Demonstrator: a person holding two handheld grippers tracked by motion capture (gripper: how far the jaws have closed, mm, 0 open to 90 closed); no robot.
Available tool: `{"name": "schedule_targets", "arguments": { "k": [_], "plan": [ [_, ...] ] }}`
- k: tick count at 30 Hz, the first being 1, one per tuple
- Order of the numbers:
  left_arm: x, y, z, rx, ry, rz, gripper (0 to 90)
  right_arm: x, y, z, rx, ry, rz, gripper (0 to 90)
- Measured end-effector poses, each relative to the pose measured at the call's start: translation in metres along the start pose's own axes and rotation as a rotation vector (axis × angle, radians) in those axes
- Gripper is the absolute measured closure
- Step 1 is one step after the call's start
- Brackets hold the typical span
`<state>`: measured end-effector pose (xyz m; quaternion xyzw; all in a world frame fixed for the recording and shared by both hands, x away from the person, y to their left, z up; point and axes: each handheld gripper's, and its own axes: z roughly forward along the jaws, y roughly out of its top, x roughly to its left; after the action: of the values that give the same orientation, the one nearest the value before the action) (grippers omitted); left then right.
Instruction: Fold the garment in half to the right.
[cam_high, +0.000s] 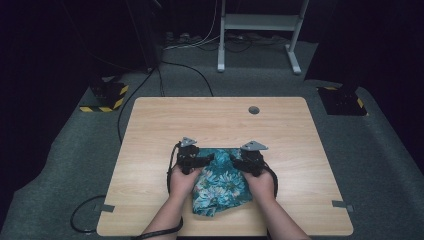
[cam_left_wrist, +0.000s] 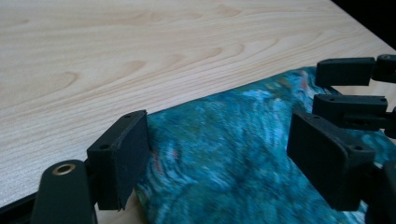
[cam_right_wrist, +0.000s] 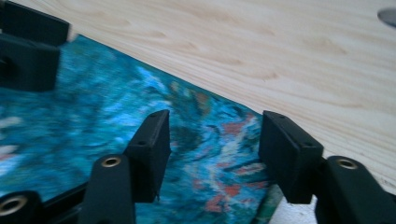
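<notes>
Scene: a person at a wooden bench (cam_high: 150, 130), a pair of tongs in each hand, both set over a teal flowered cloth (cam_high: 220, 185).
Cloth: bunched on the bench's near half, between the hands, its far edge running across bare wood.
Left tongs (cam_left_wrist: 217, 158): jaws wide apart over the cloth's far edge, nothing pinched; seen from above at the cloth's far left corner (cam_high: 209, 159).
Right tongs (cam_right_wrist: 212, 154): jaws parted astride the fabric, pads clear of it; seen from above at the far right corner (cam_high: 236, 162).
Spacing: the two tips sit near each other, facing inward.
Hands: both rest on the cloth's near part.
</notes>
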<state>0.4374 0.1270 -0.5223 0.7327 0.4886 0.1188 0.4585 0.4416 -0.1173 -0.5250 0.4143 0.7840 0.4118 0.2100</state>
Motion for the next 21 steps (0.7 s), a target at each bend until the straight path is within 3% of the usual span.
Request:
{"name": "schedule_targets", "arguments": {
  "k": [4,8,11,16,19,20,21],
  "plan": [
    [-0.011,-0.009,-0.005,0.032,-0.009,0.024,19.8,0.011,-0.006,-0.009,0.002,0.031,-0.030,35.8],
    [-0.018,-0.021,-0.011,0.067,0.004,0.050,21.6,0.018,-0.021,-0.014,0.038,0.056,-0.070,35.9],
    [-0.018,-0.027,-0.011,0.094,0.012,0.045,22.6,0.016,-0.029,-0.012,0.067,0.060,-0.062,36.4],
    [-0.017,-0.029,-0.016,0.084,0.014,0.036,22.1,0.016,-0.028,-0.017,0.068,0.052,-0.069,33.9],
    [-0.026,-0.031,-0.038,0.046,-0.009,0.048,21.3,0.018,-0.026,-0.031,0.041,0.070,-0.058,31.9],
    [-0.026,-0.031,-0.038,0.046,-0.009,0.048,21.2,0.018,-0.026,-0.031,0.041,0.070,-0.058,31.9],
    [-0.031,-0.033,-0.043,0.039,-0.016,0.053,21.1,0.023,-0.028,-0.044,0.027,0.093,-0.062,31.9]
  ]
}}
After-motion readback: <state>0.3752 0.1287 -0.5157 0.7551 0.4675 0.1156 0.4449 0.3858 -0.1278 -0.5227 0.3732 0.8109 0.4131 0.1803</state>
